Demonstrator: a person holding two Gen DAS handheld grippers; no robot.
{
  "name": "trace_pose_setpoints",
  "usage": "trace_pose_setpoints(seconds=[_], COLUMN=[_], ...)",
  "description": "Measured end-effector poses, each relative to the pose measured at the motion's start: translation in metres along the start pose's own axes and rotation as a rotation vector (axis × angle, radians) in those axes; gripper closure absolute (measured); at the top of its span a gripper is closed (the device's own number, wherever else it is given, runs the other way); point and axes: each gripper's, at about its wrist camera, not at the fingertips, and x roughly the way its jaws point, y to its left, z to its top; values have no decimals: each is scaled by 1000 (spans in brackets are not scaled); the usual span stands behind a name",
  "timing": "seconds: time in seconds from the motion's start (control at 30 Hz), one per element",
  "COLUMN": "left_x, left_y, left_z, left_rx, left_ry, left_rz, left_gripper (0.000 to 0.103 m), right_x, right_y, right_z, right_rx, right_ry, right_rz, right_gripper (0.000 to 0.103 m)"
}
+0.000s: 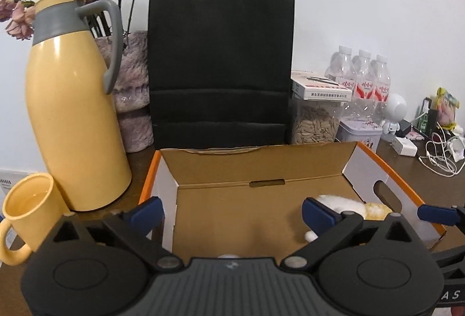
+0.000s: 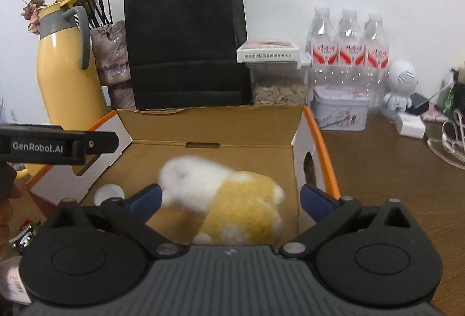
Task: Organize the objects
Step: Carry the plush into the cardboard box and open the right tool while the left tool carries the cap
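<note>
Both jaws gape wide and empty, left gripper and right gripper over the cardboard box, where the plush toy lies near its right wall — soft, light, probably best pinched mid-body.

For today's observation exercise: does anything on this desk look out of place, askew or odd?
Mostly tidy. The white-and-yellow plush toy lies in the open cardboard box, blurred as though tumbling, between the open right gripper fingers. Tangled white cables sprawl at the desk's right.
</note>
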Motion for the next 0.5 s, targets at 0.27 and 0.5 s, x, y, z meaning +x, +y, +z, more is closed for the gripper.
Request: trace_pose_setpoints(seconds=[0.27, 0.5], left_x=[-4, -12], left_y=[1, 1], left_z=[0, 3], left_rx=[-1, 2], left_ry=[-16, -37], left_rz=[1, -10], left_gripper=[0, 0], right_x=[-6, -11], right_y=[0, 1], right_z=[2, 4], right_rx=[0, -6], right_ry=[-20, -33], right_rz=[6, 6], right_gripper=[0, 0])
